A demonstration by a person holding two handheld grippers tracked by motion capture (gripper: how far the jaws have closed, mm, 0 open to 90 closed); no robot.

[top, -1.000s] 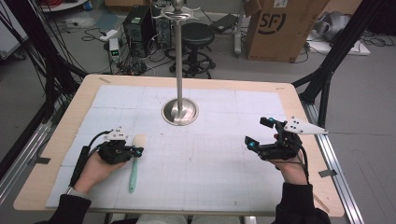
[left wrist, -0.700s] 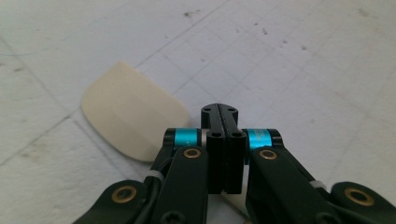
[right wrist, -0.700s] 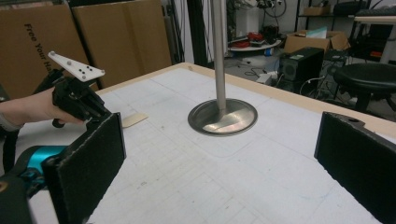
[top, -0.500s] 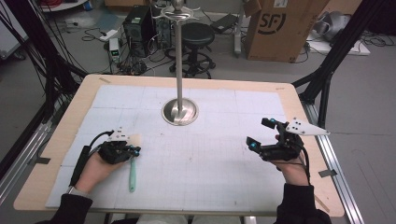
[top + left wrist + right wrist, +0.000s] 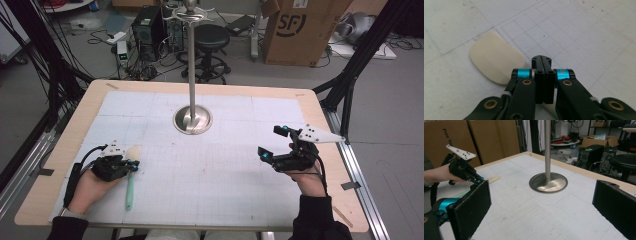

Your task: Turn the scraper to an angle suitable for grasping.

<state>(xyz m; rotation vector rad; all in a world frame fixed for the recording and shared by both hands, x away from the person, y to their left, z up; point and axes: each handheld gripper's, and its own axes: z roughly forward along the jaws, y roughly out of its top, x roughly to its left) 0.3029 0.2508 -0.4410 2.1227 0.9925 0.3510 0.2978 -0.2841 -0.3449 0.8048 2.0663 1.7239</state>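
**Left tool pinched on the spatula, right tool wide open**

Using the metal stand [image 5: 192, 119] in the middle of the surface [image 5: 210, 90] as the reference point. Way off to its near-left, the left tool [image 5: 131, 165] sits low on the white grid mat [image 5: 220, 170], held in the person's left hand [image 5: 92, 182]. Its jaws are pressed together, and in the left gripper view [image 5: 541, 61] they look closed over the neck of a spatula [image 5: 131, 175]. The spatula lies flat on the mat, cream blade [image 5: 495, 60] pointing away from the person and toward the stand's side, the teal handle [image 5: 129, 192] running back toward the near edge. The grip itself is mostly hidden under the tool, so I can't see exactly how much handle is caught.

The stand is a tall upright pole on a round shiny base, well apart from both tools.

To the stand's near-right, the right tool [image 5: 272, 142] is held just above the mat in the right hand [image 5: 307, 175], jaws spread wide with nothing between them. In the right gripper view [image 5: 544, 205] the two black pads [image 5: 472, 207] frame the stand's base, with the left tool farther off at the left.
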